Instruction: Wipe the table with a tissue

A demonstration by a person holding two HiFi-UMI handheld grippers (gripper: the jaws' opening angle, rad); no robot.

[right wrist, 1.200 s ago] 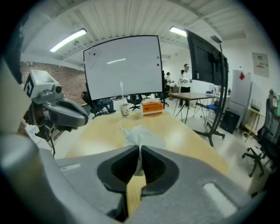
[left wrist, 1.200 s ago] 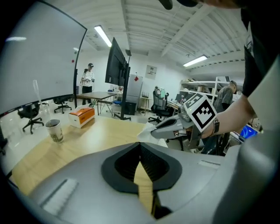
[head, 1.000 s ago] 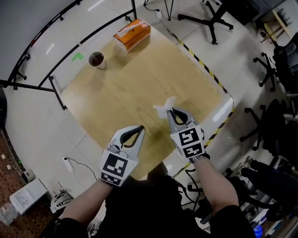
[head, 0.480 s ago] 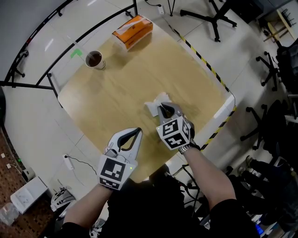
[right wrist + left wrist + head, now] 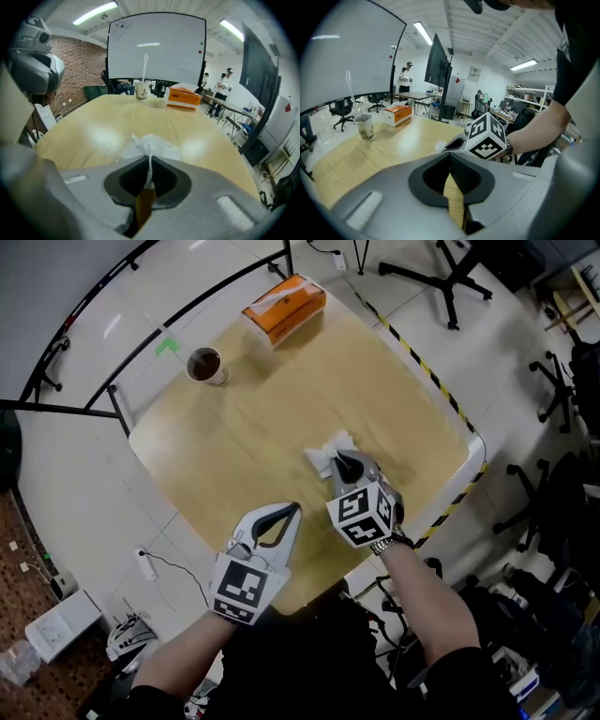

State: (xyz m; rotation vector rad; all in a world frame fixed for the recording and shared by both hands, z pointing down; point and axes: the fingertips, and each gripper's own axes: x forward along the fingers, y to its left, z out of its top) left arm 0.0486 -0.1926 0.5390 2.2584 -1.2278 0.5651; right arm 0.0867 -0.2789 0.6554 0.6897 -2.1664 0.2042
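**A:** Where was the tissue (image 5: pixel 328 454) at that moment?

**B:** Pinched in the right hand-held gripper (image 5: pixel 339 465), a little right of the middle of the surface (image 5: pixel 234 442). That gripper's own view showed its jaws pressed together on a twisted neck of the tissue (image 5: pixel 150 143). The loose part fanned out beyond the tips and lay on the wood.

**A:** Why hold it by such a small pinch?

**B:** My guess is that it left most of the paper free to spread flat, so more of it could rub the wood. The gripper was angled down toward the surface, which fits pushing the wad along it.

**A:** And the left hand-held gripper (image 5: pixel 289 512)?

**B:** Its jaws were together with nothing between them, as its own view (image 5: pixel 452 161) showed. It sat at the near edge, just left of the right one. I judged it was parked there so it would not cross the wiping path. I couldn't tell whether it touched the wood.

**A:** Was anything in the way?

**B:** Not close by. A paper cup (image 5: pixel 205 365) stood at the far left and an orange tissue box (image 5: pixel 284 308) at the far edge, both well apart from the tissue. Strokes reaching that far would have needed care near the cup.
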